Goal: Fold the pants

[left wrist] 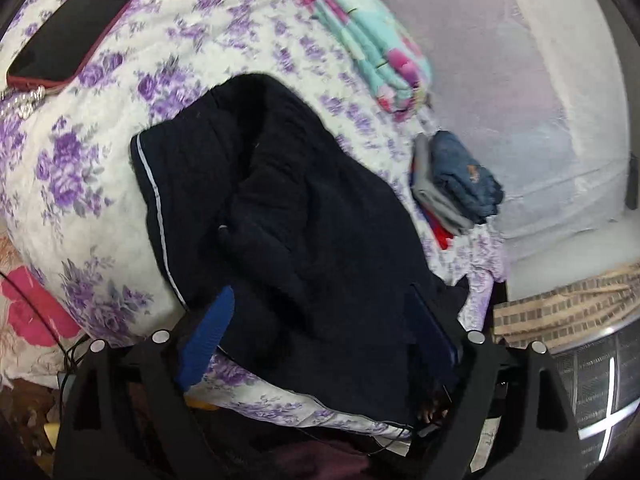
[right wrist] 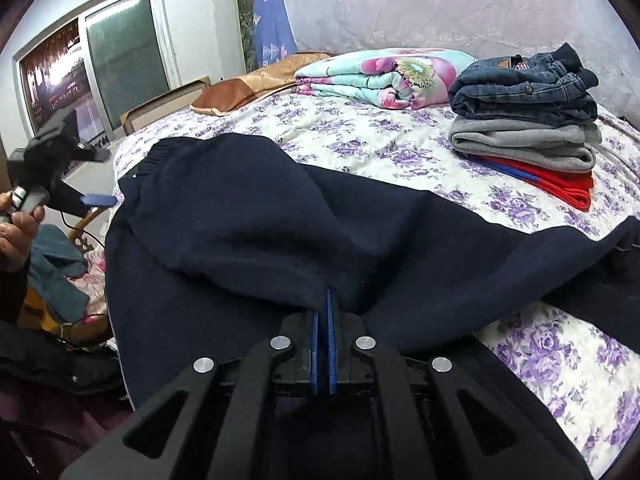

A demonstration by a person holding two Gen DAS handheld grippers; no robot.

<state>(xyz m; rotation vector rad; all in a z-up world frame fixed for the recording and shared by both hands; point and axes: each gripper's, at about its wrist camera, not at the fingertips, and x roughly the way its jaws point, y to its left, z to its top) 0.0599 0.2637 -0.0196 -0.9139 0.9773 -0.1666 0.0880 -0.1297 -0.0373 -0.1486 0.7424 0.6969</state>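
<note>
Item: pants, dark navy fleece with a pale piping stripe down one side seam. They lie loosely heaped on the near part of the bed, elastic waistband toward the far left, one leg trailing off to the right edge of the right wrist view. Not yet flat; one fold of cloth is bunched over the middle.

Right gripper: fingers pressed together on a pinch of the pants at the near edge, the cloth rising from them in a ridge.

Left gripper: fingers spread wide, holding nothing, poised over the near end of the pants. One blue finger shows clear of the cloth; the other is partly sunk in dark folds.

Handling note, as a judgement: the step appears to be spreading and aligning the legs. It would go best if the free gripper took a matching edge near the waistband, so both pull the cloth taut and level before any fold; a single pinch tends to drag fleece into a twist.

Bed cover: white with purple flowers, soft, slightly rumpled.

Also on the bed: a stack of folded clothes at far right, jeans on top, then grey, then red; a folded floral blanket beyond; a phone in a red case, left wrist view.

Room: window at far left, pale wall behind.
</note>
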